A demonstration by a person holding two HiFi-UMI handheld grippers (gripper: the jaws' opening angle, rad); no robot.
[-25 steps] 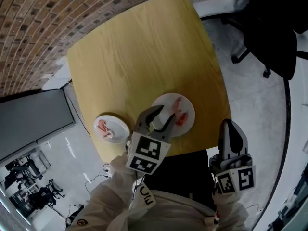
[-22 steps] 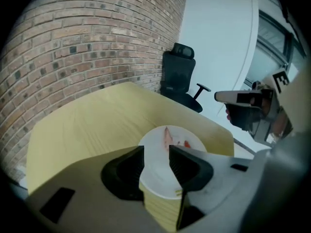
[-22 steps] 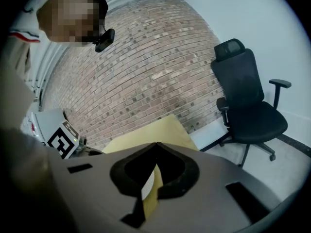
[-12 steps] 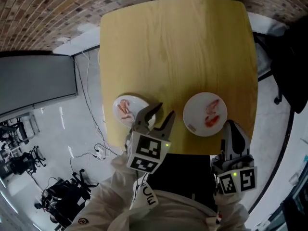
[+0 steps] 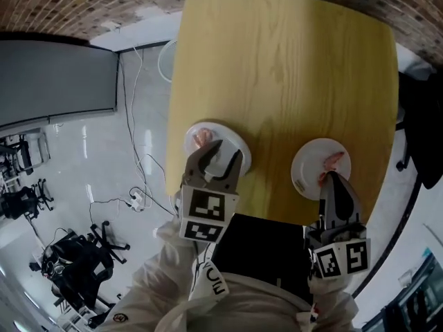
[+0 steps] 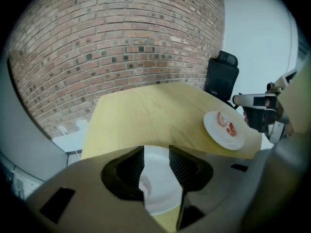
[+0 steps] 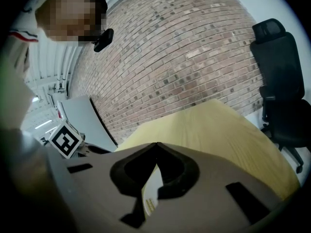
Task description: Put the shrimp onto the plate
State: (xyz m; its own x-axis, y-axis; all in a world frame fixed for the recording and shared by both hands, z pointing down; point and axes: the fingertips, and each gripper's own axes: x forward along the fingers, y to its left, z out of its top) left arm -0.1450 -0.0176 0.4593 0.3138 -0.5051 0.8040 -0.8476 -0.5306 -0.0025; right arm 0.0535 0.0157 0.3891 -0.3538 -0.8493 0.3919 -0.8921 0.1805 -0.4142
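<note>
Under left claw (image 5: 216,156), table-edge plate (image 5: 242,148)

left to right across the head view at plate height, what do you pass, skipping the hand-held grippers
grey panel → left plate → right plate → black chair

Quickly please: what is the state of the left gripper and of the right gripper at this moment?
Left gripper: open, jaws apart, holding nothing.
Right gripper: closed, tips together, holding nothing.
</note>
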